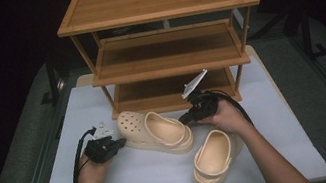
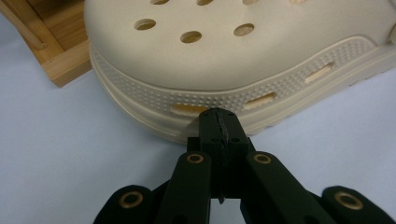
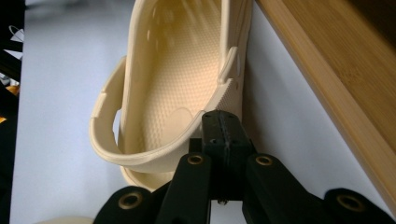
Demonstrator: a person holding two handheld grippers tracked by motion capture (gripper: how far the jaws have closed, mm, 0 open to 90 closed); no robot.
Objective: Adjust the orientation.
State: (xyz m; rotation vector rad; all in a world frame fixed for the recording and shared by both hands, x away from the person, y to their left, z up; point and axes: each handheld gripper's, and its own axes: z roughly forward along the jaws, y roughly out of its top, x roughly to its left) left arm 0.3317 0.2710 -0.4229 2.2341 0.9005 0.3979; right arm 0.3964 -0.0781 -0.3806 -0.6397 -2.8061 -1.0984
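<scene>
I see the wooden shoe rack [image 1: 162, 41] standing at the far side of the white table [image 1: 130, 178], and I place everything else from it. Just in front of its bottom shelf lies one cream clog [image 1: 155, 131], toe toward the rack's left leg; a second clog [image 1: 214, 156] lies nearer me, well clear of the rack. My right gripper [image 1: 187, 116] sits close before the rack's lowest shelf, jaws clenched together on nothing, tips at the first clog's heel strap [image 3: 140, 156]. My left gripper [image 1: 118, 144] is out from the rack's left corner, jaws likewise pressed together with nothing between them, tips at that clog's toe sole.
</scene>
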